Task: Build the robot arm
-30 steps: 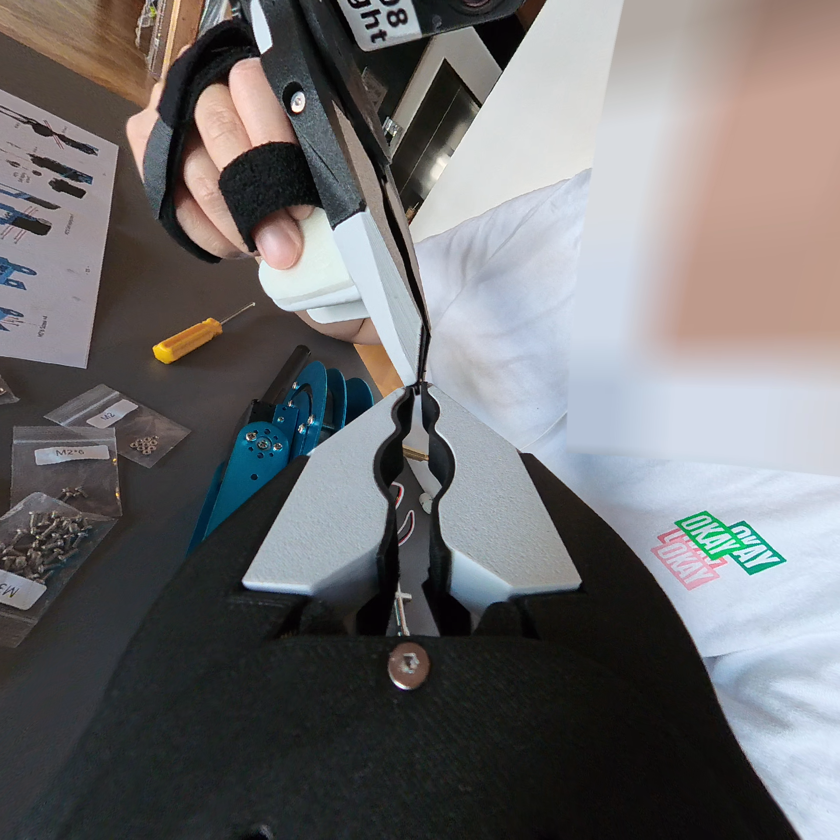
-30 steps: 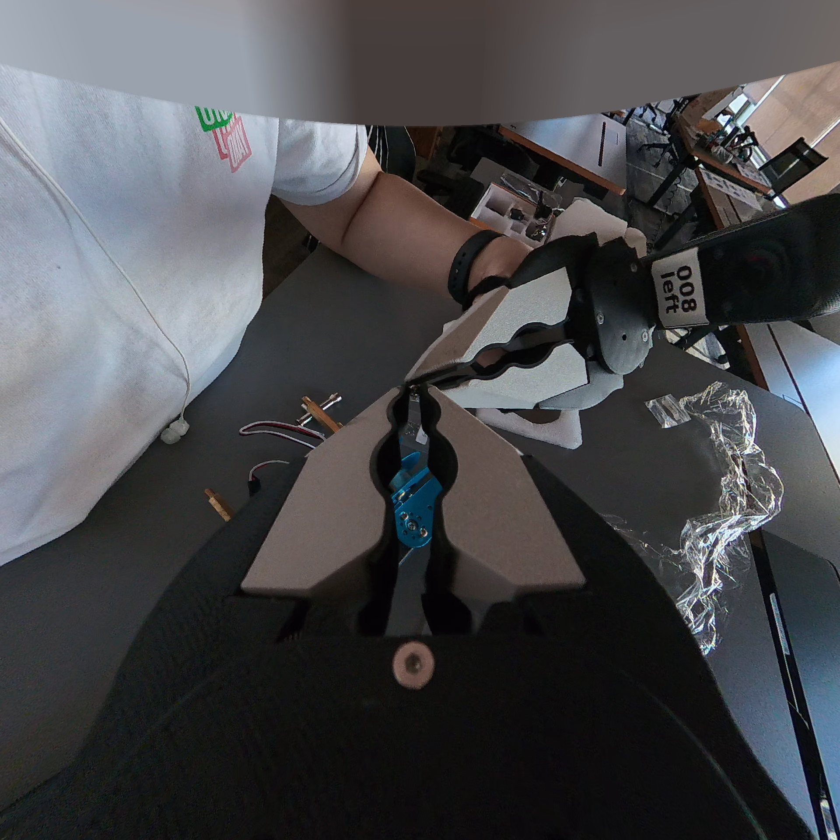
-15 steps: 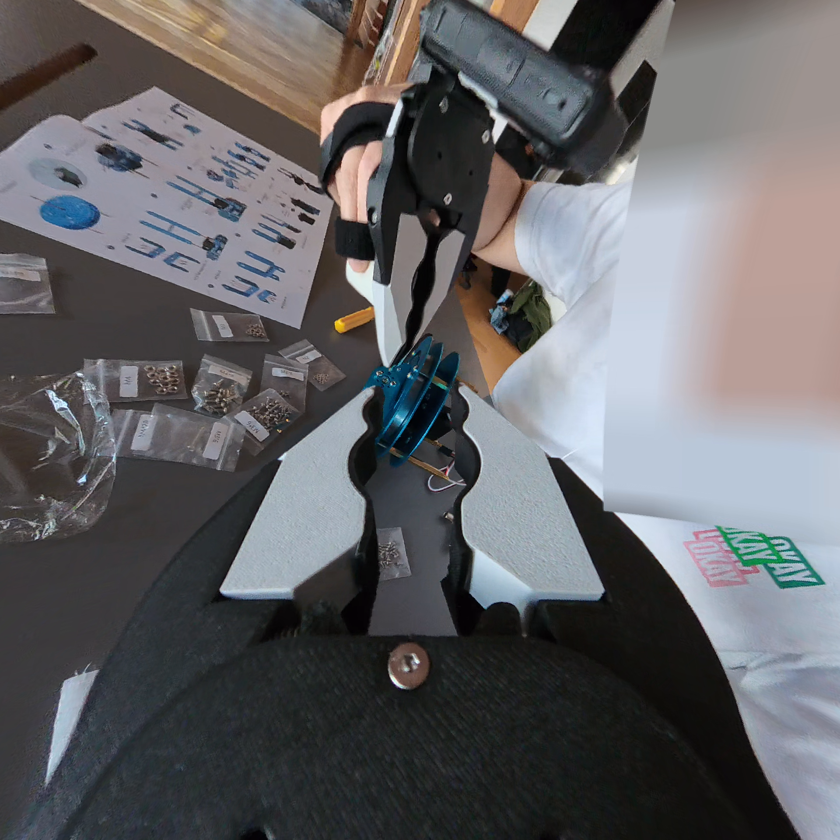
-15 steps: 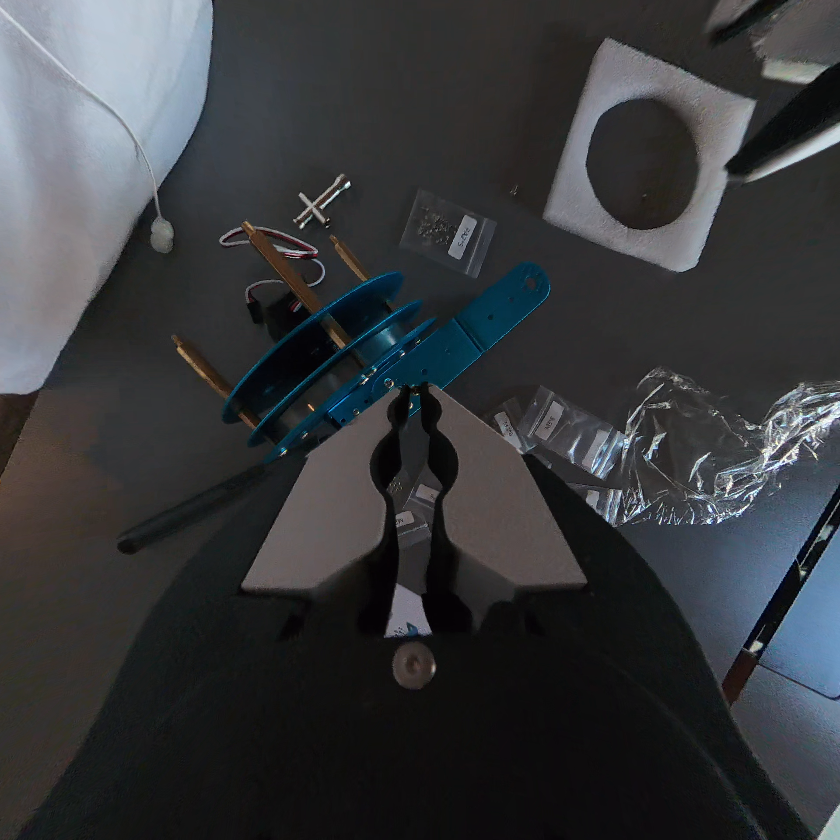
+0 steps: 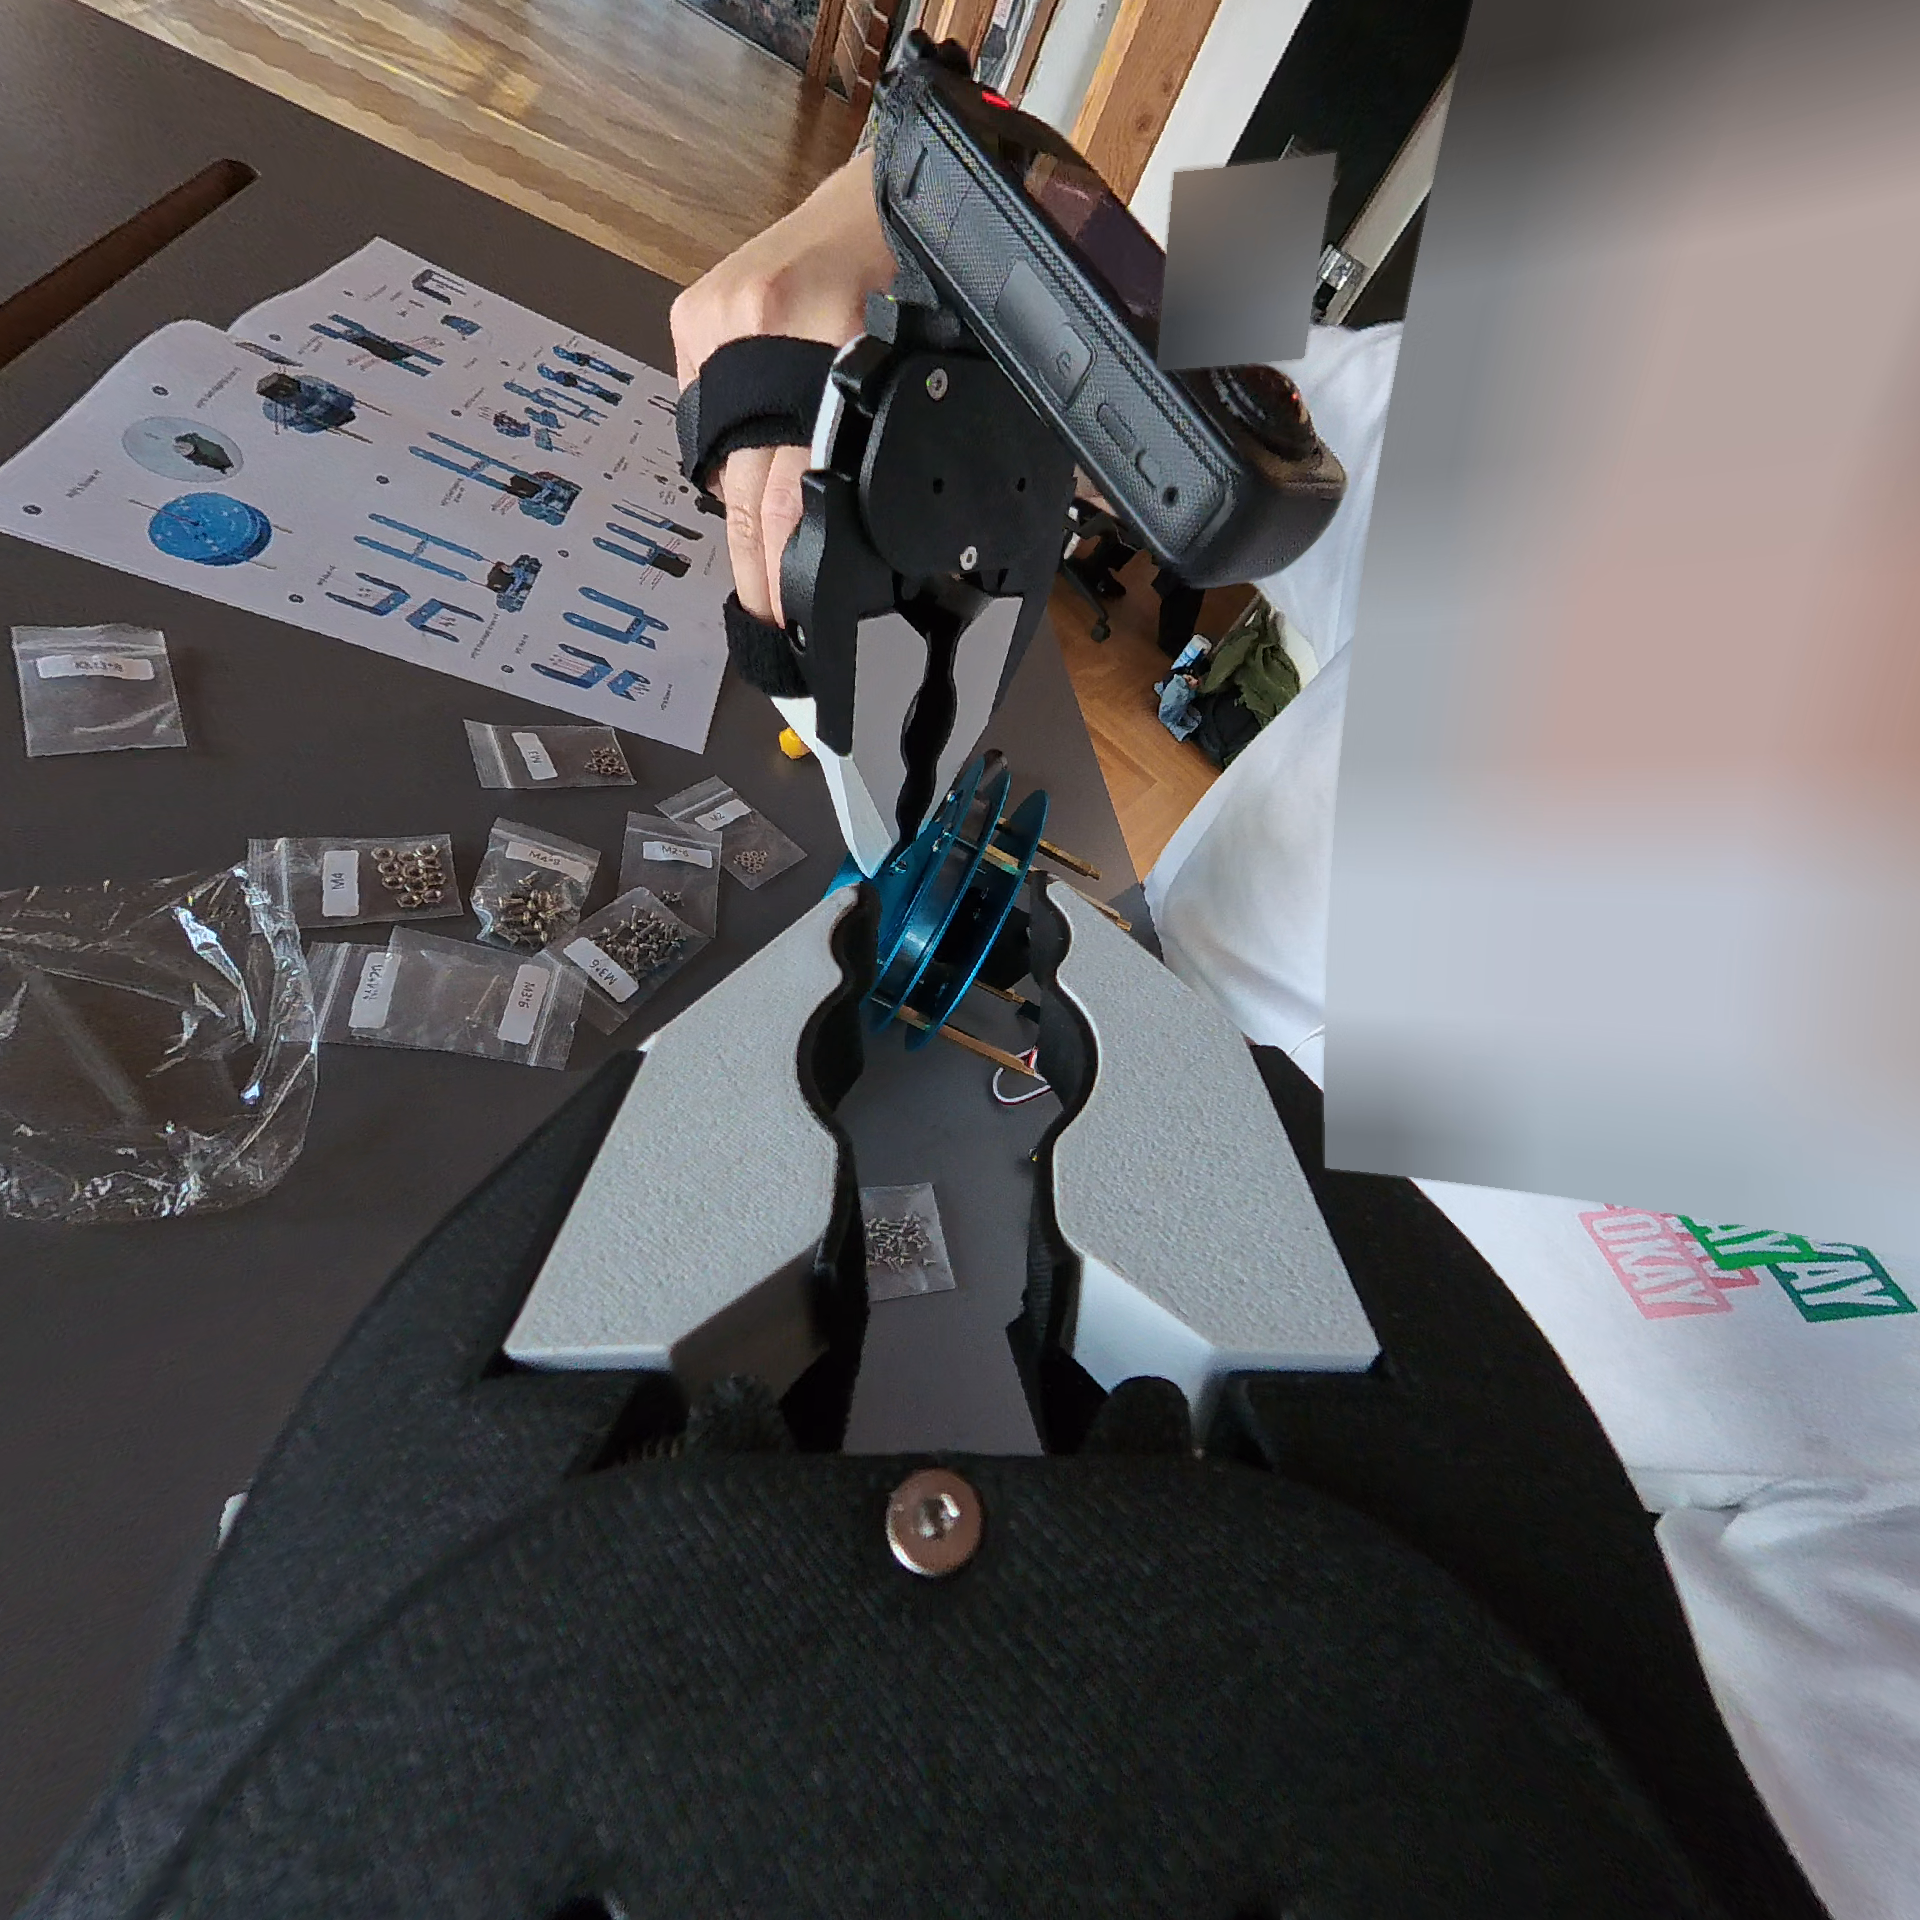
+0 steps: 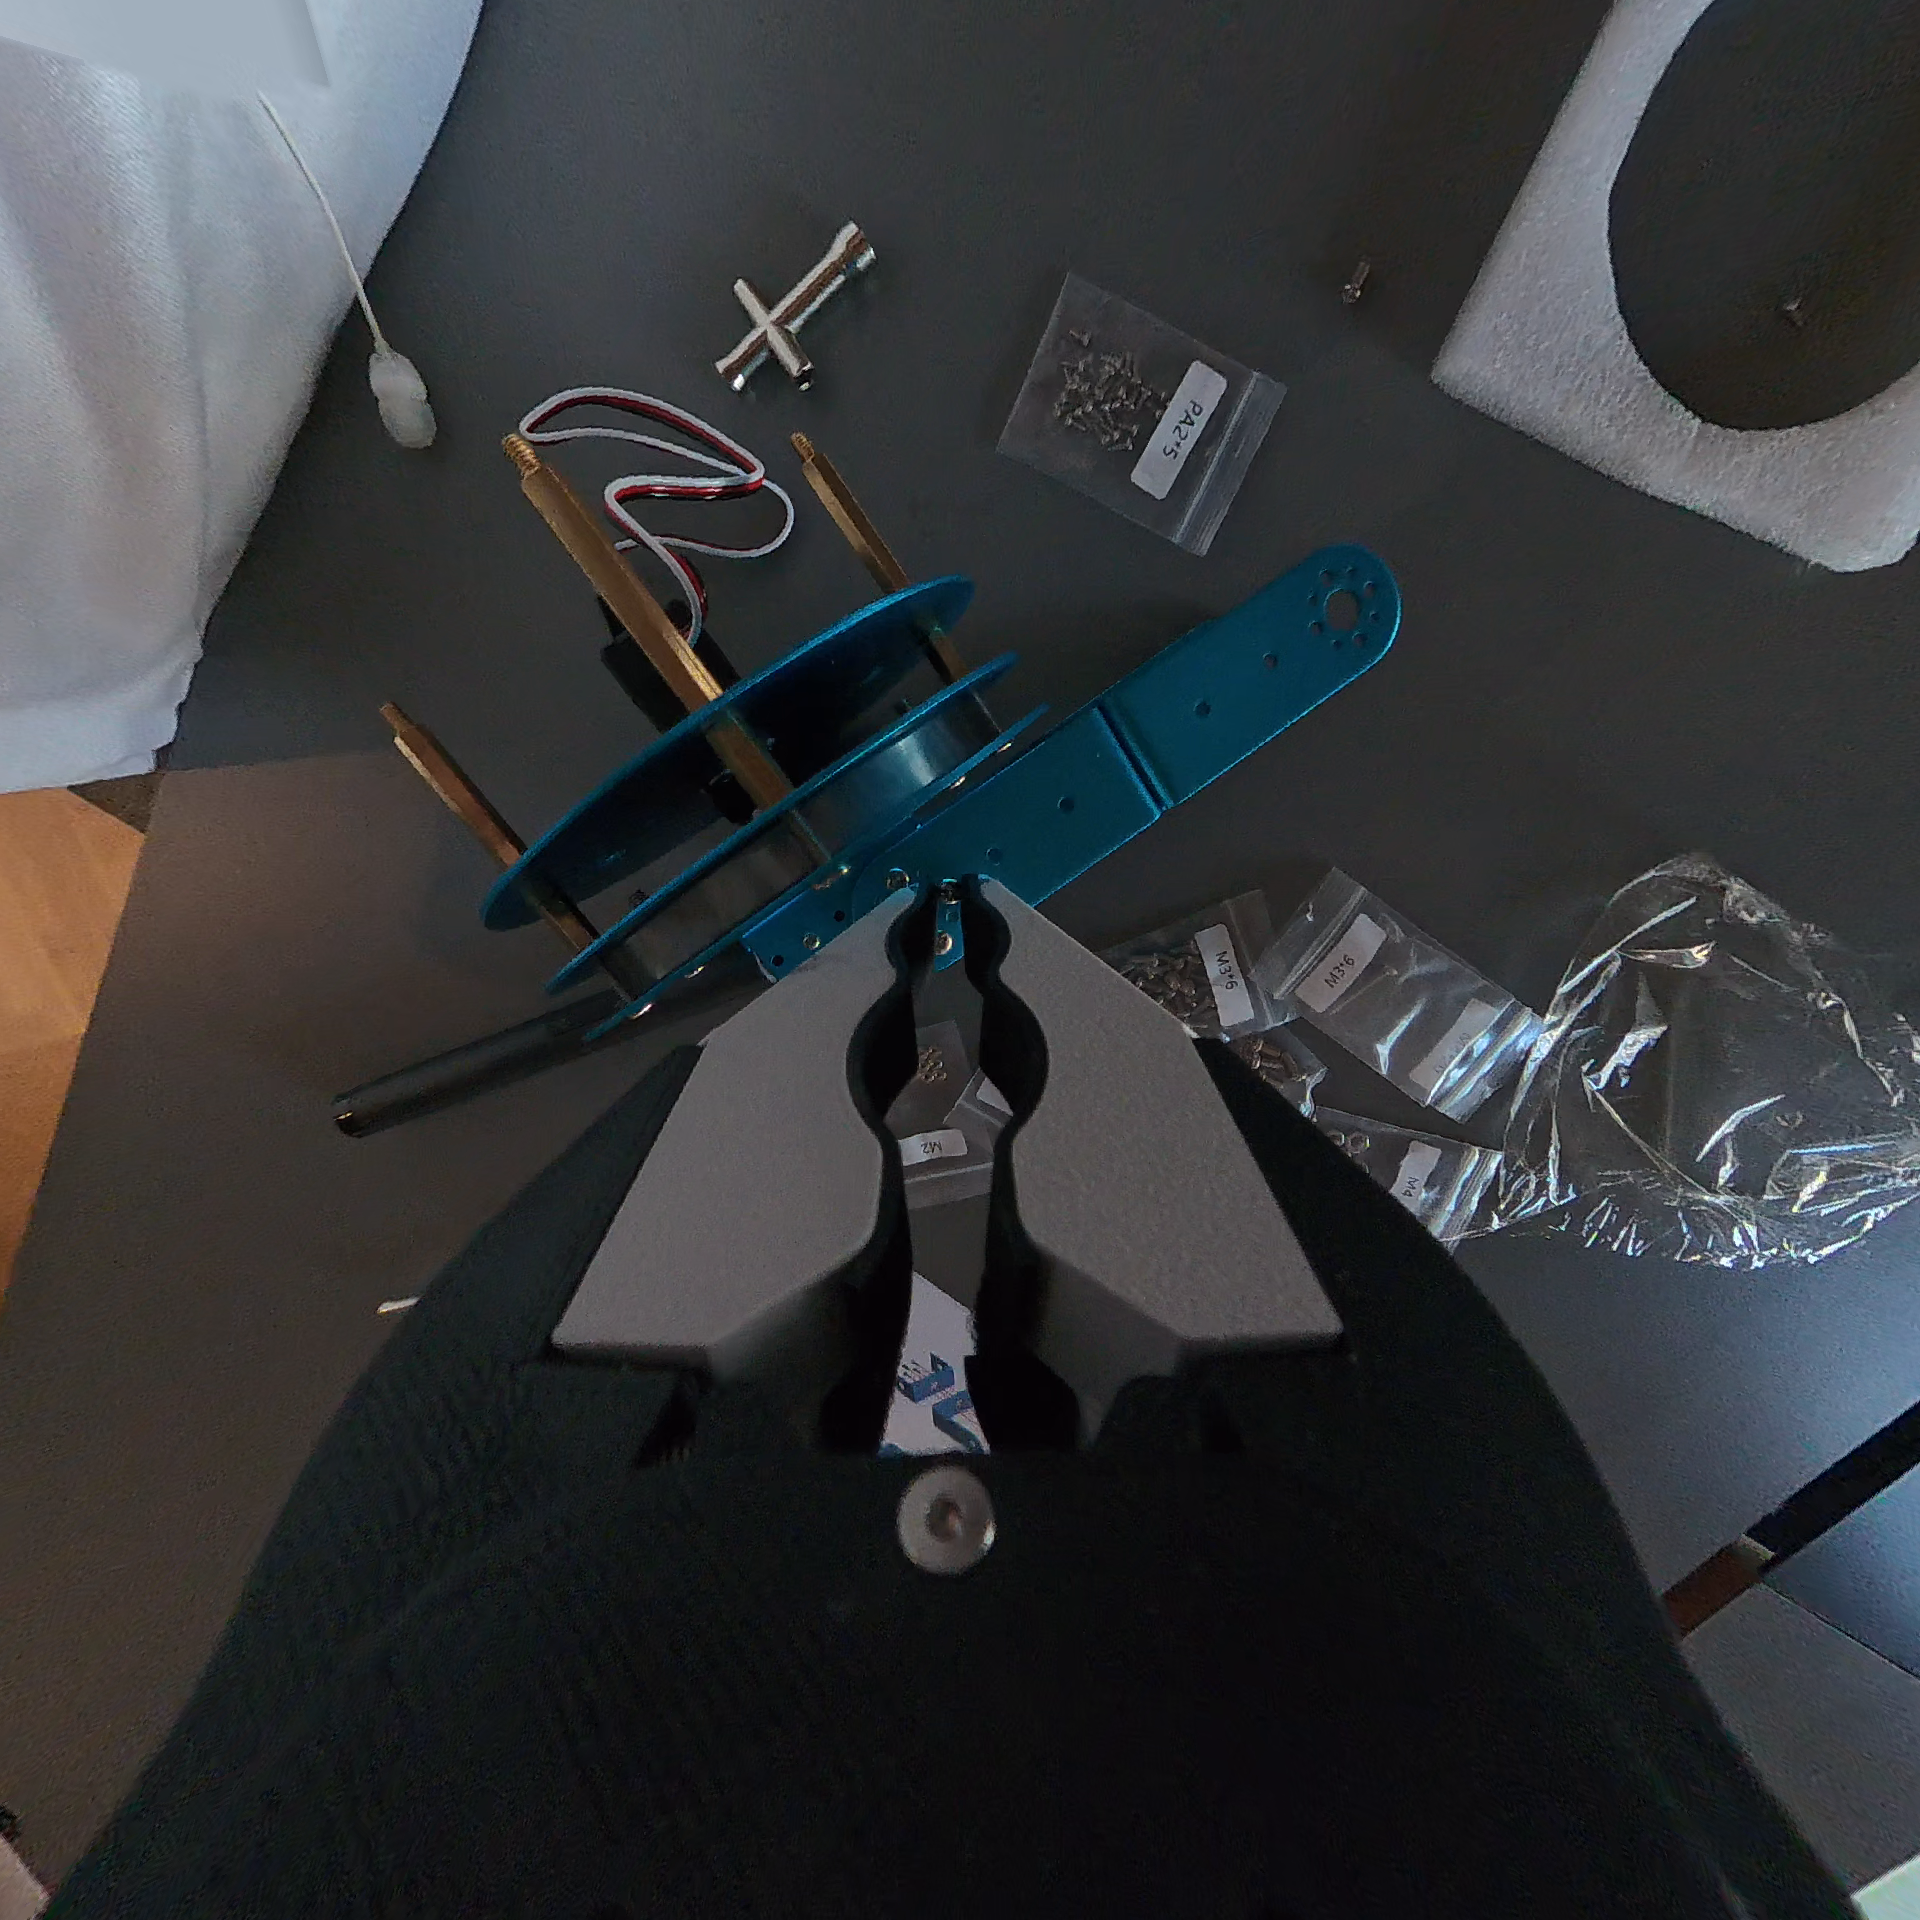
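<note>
A blue metal assembly of stacked discs [image 6: 748,748] with brass standoffs [image 6: 623,582] and a long blue bracket [image 6: 1091,769] lies on its side on the dark table [image 6: 1039,125]. My right gripper [image 6: 945,883] is shut on the bracket's near edge. In the left wrist view the right gripper [image 5: 899,821] comes down on the discs [image 5: 935,914] from above, held by a hand. My left gripper [image 5: 951,914] is open, with the discs between its fingertips; I cannot tell whether they touch. A red-white servo wire [image 6: 665,468] trails from the assembly.
An instruction sheet [image 5: 395,488], several small screw bags [image 5: 520,894] and crumpled plastic wrap [image 5: 135,1039] lie to the left. A cross wrench [image 6: 795,312], a screw bag [image 6: 1138,410], a white foam square [image 6: 1558,395] and a black tool handle [image 6: 468,1070] surround the assembly. A person in a white shirt [image 5: 1558,1403] sits close. The left gripper's tips are roughly 15 cm from the right gripper's.
The two grippers were tip to tip in the air. The right one has come down and shut on the blue bracket. The left one has opened wide around the discs.
</note>
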Demonstrator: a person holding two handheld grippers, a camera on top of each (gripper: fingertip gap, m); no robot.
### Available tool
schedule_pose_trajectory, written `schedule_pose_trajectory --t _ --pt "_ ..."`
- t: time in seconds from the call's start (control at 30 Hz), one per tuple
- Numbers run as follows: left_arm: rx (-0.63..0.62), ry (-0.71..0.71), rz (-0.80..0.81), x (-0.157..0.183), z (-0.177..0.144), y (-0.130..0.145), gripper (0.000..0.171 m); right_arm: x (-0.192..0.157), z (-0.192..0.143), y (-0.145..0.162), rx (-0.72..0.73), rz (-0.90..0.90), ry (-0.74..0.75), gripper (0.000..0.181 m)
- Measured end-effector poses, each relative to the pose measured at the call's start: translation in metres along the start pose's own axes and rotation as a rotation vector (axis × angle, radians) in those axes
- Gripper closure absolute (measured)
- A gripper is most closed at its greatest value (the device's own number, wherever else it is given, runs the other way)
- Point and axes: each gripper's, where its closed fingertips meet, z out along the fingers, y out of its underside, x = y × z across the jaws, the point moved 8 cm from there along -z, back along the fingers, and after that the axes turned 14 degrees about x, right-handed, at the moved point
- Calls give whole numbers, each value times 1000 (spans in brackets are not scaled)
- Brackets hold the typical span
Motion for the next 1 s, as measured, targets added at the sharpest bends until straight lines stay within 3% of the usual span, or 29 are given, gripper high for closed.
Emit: schedule_pose_trajectory --t 0.23,0.53,0.63,0.73,0.8,1.0 --pt "-8 1 8 4 0 -1 144 1 1 -3 -68 0 -32 175" --pt "15 -7 5 4 -4 -4 145 1 -6 -1 -16 22 19 172" --pt "27 -31 12 2 -9 -6 144 1 -21 3 84 64 122 173" --pt "41 -88 36 1 -17 -9 143 -3 -40 10 282 98 274 175" --pt "47 -107 46 1 -21 -11 143 -10 -44 14 404 124 298 177" --pt "61 -118 56 4 -27 -13 143 -22 -28 24 519 203 330 175"
